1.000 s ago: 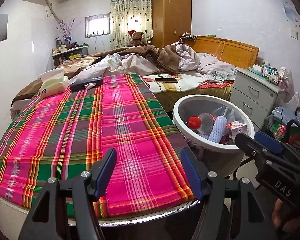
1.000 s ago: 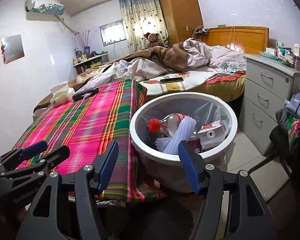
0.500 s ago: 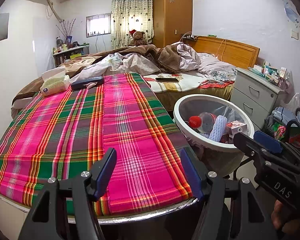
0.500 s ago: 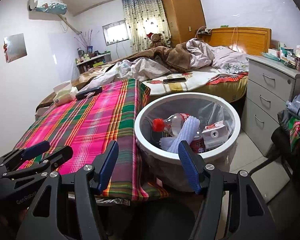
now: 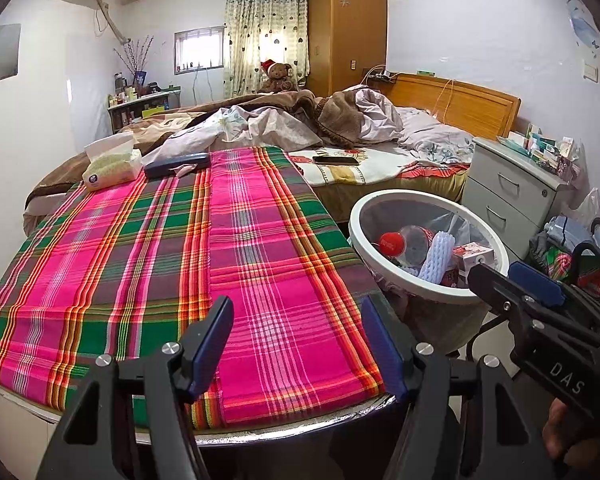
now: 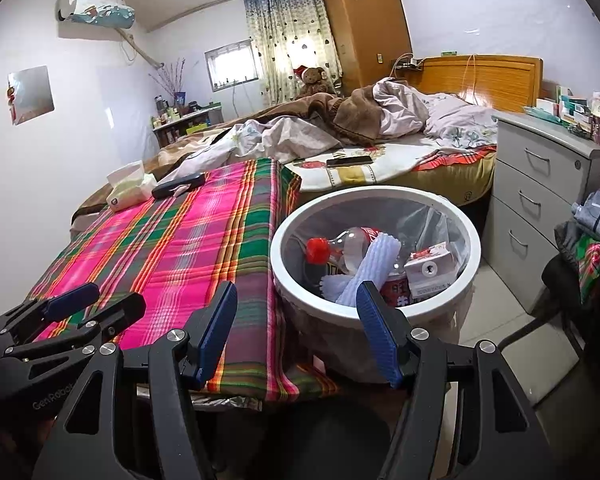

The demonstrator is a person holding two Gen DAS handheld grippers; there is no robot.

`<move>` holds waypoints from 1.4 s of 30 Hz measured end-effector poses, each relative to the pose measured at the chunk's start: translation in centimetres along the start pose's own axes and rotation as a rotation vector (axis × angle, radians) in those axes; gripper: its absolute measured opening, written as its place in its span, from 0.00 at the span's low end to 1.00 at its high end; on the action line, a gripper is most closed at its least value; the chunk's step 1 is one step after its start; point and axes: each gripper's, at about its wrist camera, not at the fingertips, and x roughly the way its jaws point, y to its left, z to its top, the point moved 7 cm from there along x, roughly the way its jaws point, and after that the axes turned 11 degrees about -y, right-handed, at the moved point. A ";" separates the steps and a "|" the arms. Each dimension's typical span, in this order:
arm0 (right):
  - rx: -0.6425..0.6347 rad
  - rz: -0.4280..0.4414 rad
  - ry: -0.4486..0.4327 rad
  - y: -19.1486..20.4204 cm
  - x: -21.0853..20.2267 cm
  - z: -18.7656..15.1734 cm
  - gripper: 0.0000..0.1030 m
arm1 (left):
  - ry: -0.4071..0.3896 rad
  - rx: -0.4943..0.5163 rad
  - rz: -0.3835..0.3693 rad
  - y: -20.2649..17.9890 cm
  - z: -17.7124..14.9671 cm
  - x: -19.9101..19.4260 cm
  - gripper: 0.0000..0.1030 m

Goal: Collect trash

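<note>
While both grippers hover empty, trash sits binned.
Left wrist: left gripper (image 5: 296,340) spread over plaid cloth (image 5: 160,248); bin (image 5: 420,200) lies right, beside the table. Right wrist: right gripper (image 6: 296,320) spread, nearer, bin (image 6: 474,240) just ahead-right; bottle (image 6: 340,248) lies left-right; lower contents hidden.

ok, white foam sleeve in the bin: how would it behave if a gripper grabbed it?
The foam net sleeve looks soft and very light, so it would probably squash flat between pads. It leans loosely on the bottle, so a push would likely flop it over, not roll it.
</note>
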 end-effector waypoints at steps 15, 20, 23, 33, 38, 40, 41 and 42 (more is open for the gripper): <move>-0.002 0.000 -0.002 0.2 -0.2 0.2 0.62 | 0.001 -0.005 0.002 0.2 0.1 -0.2 0.66; -0.002 0.001 -0.002 0.2 -0.2 0.2 0.62 | 0.001 -0.006 0.002 0.2 0.1 -0.2 0.66; -0.004 0.003 -0.001 0.3 -0.3 0.3 0.62 | 0.003 -0.008 0.003 0.2 0.1 -0.3 0.66; -0.003 0.004 -0.001 0.3 -0.3 0.3 0.62 | 0.003 -0.009 0.004 0.2 0.1 -0.3 0.66; -0.006 0.005 -0.002 0.4 -0.2 0.4 0.62 | 0.003 -0.008 0.003 0.2 0.0 -0.3 0.66; -0.005 0.005 -0.001 0.4 -0.2 0.4 0.62 | 0.002 -0.009 0.003 0.3 0.0 -0.3 0.66; -0.004 0.005 -0.002 0.4 -0.3 0.3 0.62 | 0.003 -0.009 0.003 0.2 0.0 -0.3 0.66; -0.005 0.005 -0.003 0.4 -0.3 0.3 0.62 | 0.003 -0.011 0.004 0.3 0.0 -0.3 0.66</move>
